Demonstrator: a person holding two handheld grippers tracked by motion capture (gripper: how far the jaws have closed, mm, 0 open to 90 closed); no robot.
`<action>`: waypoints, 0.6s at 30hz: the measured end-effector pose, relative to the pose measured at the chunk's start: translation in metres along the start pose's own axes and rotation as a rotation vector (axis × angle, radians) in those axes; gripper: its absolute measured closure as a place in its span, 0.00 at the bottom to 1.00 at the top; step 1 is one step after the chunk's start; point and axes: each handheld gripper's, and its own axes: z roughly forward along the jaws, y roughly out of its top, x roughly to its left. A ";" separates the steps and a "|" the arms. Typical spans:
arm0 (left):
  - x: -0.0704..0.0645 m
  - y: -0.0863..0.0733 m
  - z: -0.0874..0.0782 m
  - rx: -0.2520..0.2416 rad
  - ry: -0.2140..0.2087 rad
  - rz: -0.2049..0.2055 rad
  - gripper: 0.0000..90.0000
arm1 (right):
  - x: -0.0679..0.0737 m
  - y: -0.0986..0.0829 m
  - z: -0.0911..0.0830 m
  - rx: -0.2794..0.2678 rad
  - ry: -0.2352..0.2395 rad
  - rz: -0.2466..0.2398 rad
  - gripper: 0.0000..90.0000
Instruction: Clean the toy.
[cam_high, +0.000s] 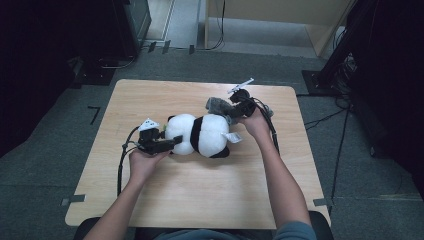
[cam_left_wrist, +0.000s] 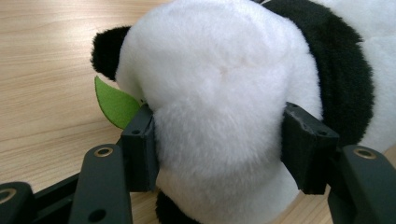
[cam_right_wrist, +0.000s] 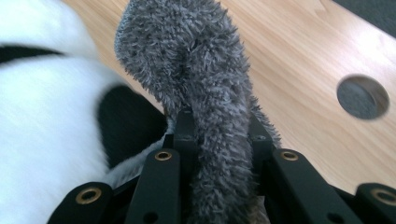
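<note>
Left gripper view first: the left gripper (cam_left_wrist: 217, 149) is seen clamped on the white head of the plush panda (cam_left_wrist: 219, 93), one black jaw pressed into the fur on either side, so the toy is held squarely between them. A black ear (cam_left_wrist: 106, 51) is shown at the upper left of the head, and a green felt leaf (cam_left_wrist: 116, 105) is tucked just beside the near jaw, lying against the wooden worktop (cam_left_wrist: 46, 70). A black band of fur is visible at the right, behind the head. Over in the right gripper view, the right gripper (cam_right_wrist: 217, 135) is closed on a grey fuzzy plush piece (cam_right_wrist: 201, 70), which rises upright from between the jaws and is pinched narrow where they meet it. The panda's white and black body is seen blurred just to the left of that piece, and a round cable hole (cam_right_wrist: 363, 96) is cut into the worktop at the right. From the high view, the panda is found lying on its side near the middle of the worktop, its head toward the left gripper, the grey piece held just beyond its other end, and a white tag (cam_high: 231, 137) is seen at its body.
</note>
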 end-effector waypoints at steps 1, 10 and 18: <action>0.000 0.000 0.000 0.000 0.000 0.000 0.41 | 0.000 0.000 0.000 0.000 0.000 0.000 0.82; 0.000 -0.001 0.000 -0.010 -0.004 -0.003 0.40 | 0.004 0.006 -0.018 -0.082 -0.019 0.032 0.82; 0.000 -0.001 -0.002 -0.016 -0.027 -0.010 0.39 | 0.049 0.029 -0.039 -0.163 0.035 -0.061 0.81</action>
